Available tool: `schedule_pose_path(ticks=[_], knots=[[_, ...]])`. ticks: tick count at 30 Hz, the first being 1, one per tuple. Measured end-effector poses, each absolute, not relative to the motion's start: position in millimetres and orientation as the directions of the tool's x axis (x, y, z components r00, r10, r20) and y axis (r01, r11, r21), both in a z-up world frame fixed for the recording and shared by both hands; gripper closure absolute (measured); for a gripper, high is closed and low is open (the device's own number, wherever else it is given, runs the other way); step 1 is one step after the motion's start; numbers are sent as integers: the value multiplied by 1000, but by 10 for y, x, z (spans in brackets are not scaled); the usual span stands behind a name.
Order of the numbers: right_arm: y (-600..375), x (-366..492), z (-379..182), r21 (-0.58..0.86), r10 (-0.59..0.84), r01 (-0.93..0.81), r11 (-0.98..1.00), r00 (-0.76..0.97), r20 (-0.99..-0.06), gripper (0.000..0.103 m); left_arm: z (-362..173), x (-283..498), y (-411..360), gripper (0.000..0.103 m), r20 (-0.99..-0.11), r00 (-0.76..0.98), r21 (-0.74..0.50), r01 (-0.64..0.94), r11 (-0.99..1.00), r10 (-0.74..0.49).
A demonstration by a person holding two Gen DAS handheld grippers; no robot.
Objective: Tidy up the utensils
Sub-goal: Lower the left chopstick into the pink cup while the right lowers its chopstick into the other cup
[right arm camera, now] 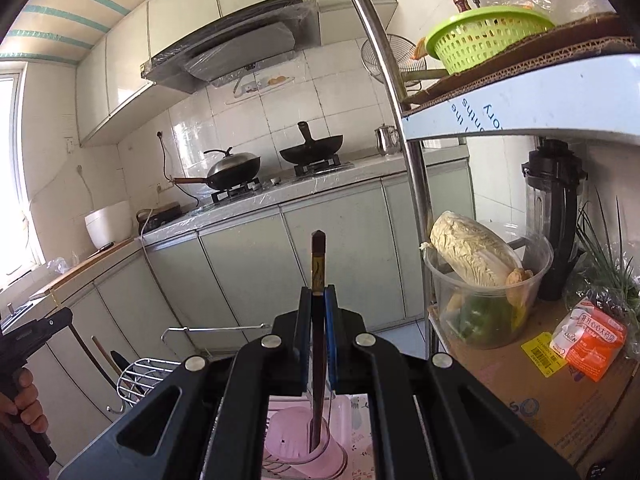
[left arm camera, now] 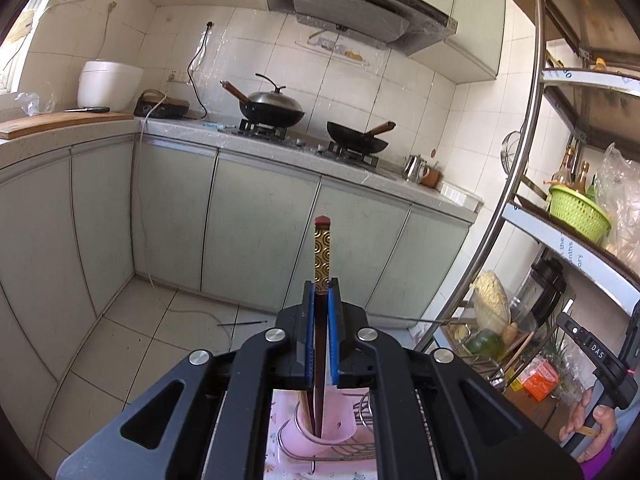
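- Pink cup [left arm camera: 320, 436] receives the lower end of a gold-patterned chopstick [left arm camera: 322, 254], clenched by the left tool [left arm camera: 321, 292].
- Right tool [right arm camera: 319, 300] clenches a dark chopstick [right arm camera: 318, 260] above the same cup.

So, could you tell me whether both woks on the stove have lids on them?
No, only the left wok carries a lid; the right wok sits uncovered.

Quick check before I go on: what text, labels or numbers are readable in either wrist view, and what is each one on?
"DAS": on the right gripper's black body, seen from the left wrist view.
"the", "onths", "ory": partial words, upside down, on the white shelf edge.
Chinese characters: on the orange packet, too small to read reliably.
Barcode and digits: on the yellow sticker on the cardboard box, too small to read.
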State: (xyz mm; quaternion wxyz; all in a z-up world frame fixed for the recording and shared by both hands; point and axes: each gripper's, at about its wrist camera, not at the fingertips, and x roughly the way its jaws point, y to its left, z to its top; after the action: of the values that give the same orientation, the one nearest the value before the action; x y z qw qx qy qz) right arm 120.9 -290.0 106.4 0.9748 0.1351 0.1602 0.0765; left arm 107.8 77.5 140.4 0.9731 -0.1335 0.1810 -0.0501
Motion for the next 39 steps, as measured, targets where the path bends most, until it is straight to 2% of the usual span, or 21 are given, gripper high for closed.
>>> schedule_pose_path(ticks=[8, 17, 28, 31, 33, 34, 35, 37, 39], knots=[[-2896, 1246, 726, 328, 217, -93, 940, 906, -363, 97, 1117, 1142, 752, 98, -415, 898, -276, 29, 961, -146], [-2869, 1280, 578, 343, 227, -89, 935, 893, -388, 97, 901, 1265, 780, 98, -470, 871, -286, 6, 958, -146], [-2856, 1308, 501, 351, 240, -90, 932, 879, -412, 97, 820, 1316, 757, 98, -480, 865, -290, 2, 957, -148], [-2879, 1331, 466, 376, 259, -90, 922, 866, -429, 95, 807, 1318, 778, 95, -486, 860, -309, -3, 951, -155], [-2908, 1347, 447, 396, 272, -87, 914, 856, -439, 92, 790, 1326, 798, 86, -498, 854, -317, -18, 948, -150], [-2923, 1347, 441, 406, 278, -86, 910, 854, -441, 86, 786, 1326, 817, 79, -498, 854, -327, -22, 945, -153], [-2936, 1343, 436, 415, 282, -85, 906, 852, -440, 74, 781, 1323, 836, 74, -497, 854, -339, -25, 940, -157], [-2969, 1318, 435, 433, 286, -82, 897, 856, -431, 70, 775, 1306, 874, 72, -493, 855, -359, -33, 933, -160], [-2987, 1292, 450, 434, 284, -80, 897, 857, -429, 69, 782, 1287, 895, 71, -487, 859, -366, -35, 930, -159]])
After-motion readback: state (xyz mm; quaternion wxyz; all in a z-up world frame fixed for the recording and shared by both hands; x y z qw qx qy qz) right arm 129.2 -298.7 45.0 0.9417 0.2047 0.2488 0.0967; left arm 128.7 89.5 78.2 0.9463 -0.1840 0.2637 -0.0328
